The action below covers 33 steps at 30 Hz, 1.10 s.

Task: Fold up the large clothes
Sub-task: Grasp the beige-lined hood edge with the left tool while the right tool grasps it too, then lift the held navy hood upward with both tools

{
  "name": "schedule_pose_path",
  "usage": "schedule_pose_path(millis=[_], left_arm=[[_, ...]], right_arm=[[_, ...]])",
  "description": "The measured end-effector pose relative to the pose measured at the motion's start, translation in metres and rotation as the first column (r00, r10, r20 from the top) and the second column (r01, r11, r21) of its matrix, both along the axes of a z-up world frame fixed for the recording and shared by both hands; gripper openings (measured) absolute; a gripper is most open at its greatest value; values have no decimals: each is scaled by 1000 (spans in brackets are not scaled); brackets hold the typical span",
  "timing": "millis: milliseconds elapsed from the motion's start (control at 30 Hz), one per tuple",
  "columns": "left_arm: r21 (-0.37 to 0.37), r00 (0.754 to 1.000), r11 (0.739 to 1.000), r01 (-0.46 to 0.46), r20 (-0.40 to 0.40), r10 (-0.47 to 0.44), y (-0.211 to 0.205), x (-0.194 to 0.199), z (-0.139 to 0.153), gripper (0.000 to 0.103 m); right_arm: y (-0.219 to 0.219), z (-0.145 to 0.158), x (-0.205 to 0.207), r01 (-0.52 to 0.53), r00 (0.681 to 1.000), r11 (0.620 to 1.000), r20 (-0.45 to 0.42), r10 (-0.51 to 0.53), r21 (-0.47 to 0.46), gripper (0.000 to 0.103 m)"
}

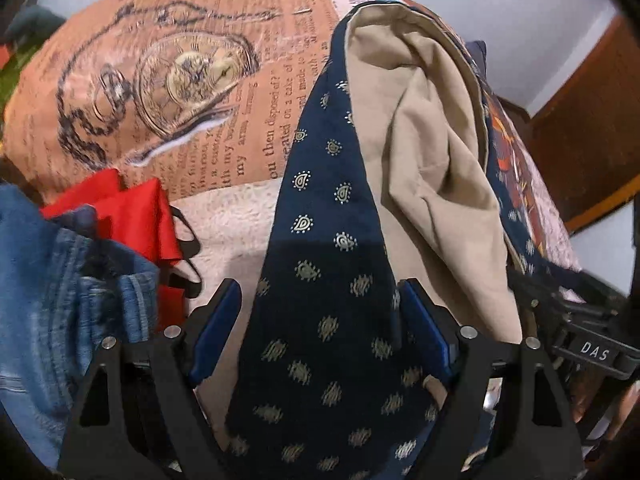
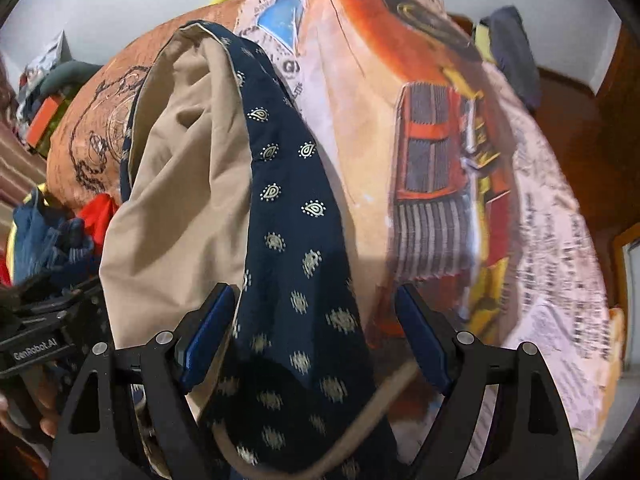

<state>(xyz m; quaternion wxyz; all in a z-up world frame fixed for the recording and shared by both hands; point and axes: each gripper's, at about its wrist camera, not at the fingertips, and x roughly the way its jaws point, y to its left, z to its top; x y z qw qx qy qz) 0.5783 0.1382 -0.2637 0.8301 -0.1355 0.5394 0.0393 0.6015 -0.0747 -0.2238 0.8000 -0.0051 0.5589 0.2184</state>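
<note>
The big piece of clothing is a dark blue cloth with little gold shapes [image 1: 316, 240] and a plain tan inside [image 1: 436, 168]. It lies in a long heap on a bed, on top of a bed cover printed like an old newspaper [image 1: 168, 92]. Part of it runs up between the fingers of the left hand-held gripper [image 1: 320, 312], and part runs between the fingers of the right hand-held gripper [image 2: 316, 312]. Both stand wide apart; the blue pads do not seem to press the cloth, so I think it is only draped there, not pinched. This looks like the start of a fold, with the cloth being laid down on the bed. Next, each gripper needs to find an edge or corner and close on it, then pull the cloth flat. A blue jeans pile [image 1: 60, 280] and a red cloth [image 1: 132, 216] lie just beside it. The cover shows words like "then disposed of?". One gripper body reads "DAS" [image 1: 594, 350], the other "GenRobot.AI" [image 2: 36, 352].
</note>
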Motion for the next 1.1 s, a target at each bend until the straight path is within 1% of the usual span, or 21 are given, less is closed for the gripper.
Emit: schedule_pose_path(millis=[33, 67, 100, 133, 167, 200, 267, 300, 333, 367, 400, 433, 467, 567, 700, 733, 833, 900, 967, 1033, 1100], left_arm=[[-11, 1000, 1000, -12, 6, 12, 2, 1, -2, 81], [-19, 1000, 1000, -24, 14, 24, 3, 2, -4, 79], [-29, 999, 999, -28, 20, 29, 4, 2, -5, 77], [-48, 999, 998, -28, 31, 29, 4, 1, -5, 68], [-60, 999, 998, -25, 38, 28, 4, 1, -5, 62], [-60, 999, 998, -22, 42, 25, 3, 0, -4, 59], [-12, 998, 1000, -6, 55, 7, -4, -3, 1, 41], [17, 998, 1000, 6, 58, -7, -9, -5, 3, 36], [63, 998, 998, 23, 59, -27, -15, -7, 7, 24], [115, 997, 993, 40, 62, -47, -21, -10, 11, 16], [148, 996, 988, 54, 63, -64, -26, -12, 16, 12], [176, 994, 982, 67, 71, -81, -31, -17, 21, 12], [186, 993, 980, 74, 82, -90, -34, -21, 26, 12], [191, 985, 976, 100, 123, -125, -37, -39, 50, 10], [193, 971, 973, 130, 174, -165, -41, -70, 88, 9], [198, 967, 971, 137, 185, -174, -41, -74, 95, 2], [220, 953, 962, 162, 216, -210, -51, -93, 116, 1], [240, 939, 952, 191, 237, -248, -58, -114, 130, 1], [279, 925, 935, 217, 247, -288, -68, -137, 140, 1], [299, 917, 924, 238, 244, -315, -74, -153, 141, 1], [288, 917, 923, 255, 231, -326, -74, -167, 140, 1]], right_arm=[[0, -1, 1, 3, 1000, 1000, -1, -3, 14, 77], [0, -2, 1, 1, 1000, 1000, 2, -1, 26, 70], [1, -2, 1, -6, 1000, 999, 2, 6, 41, 66], [1, -1, 0, -17, 1000, 998, -4, 18, 64, 55], [2, -1, 1, -21, 1000, 996, -8, 22, 82, 44], [2, 0, -1, -25, 1000, 995, -8, 26, 96, 39], [5, 4, -6, -39, 999, 995, 7, 39, 93, 21], [7, 6, -10, -47, 999, 996, 22, 46, 78, 17], [8, 8, -13, -51, 998, 996, 24, 50, 66, 11], [8, 11, -16, -51, 998, 997, 31, 49, 63, 10], [7, 14, -20, -49, 998, 997, 32, 47, 64, 10], [4, 19, -24, -45, 998, 996, 36, 42, 72, 10], [0, 22, -24, -45, 998, 996, 40, 42, 78, 9], [-10, 42, -34, -62, 995, 994, 81, 55, 87, 9], [-24, 77, -61, -93, 987, 990, 138, 79, 104, 9], [-26, 84, -69, -99, 986, 989, 148, 82, 110, 9], [-33, 100, -88, -122, 980, 986, 172, 102, 112, 9], [-36, 103, -102, -138, 977, 984, 180, 117, 109, 9], [-39, 107, -118, -158, 973, 982, 184, 138, 101, 9], [-42, 108, -138, -183, 969, 979, 184, 164, 92, 9], [-41, 104, -147, -194, 966, 978, 188, 178, 72, 9]])
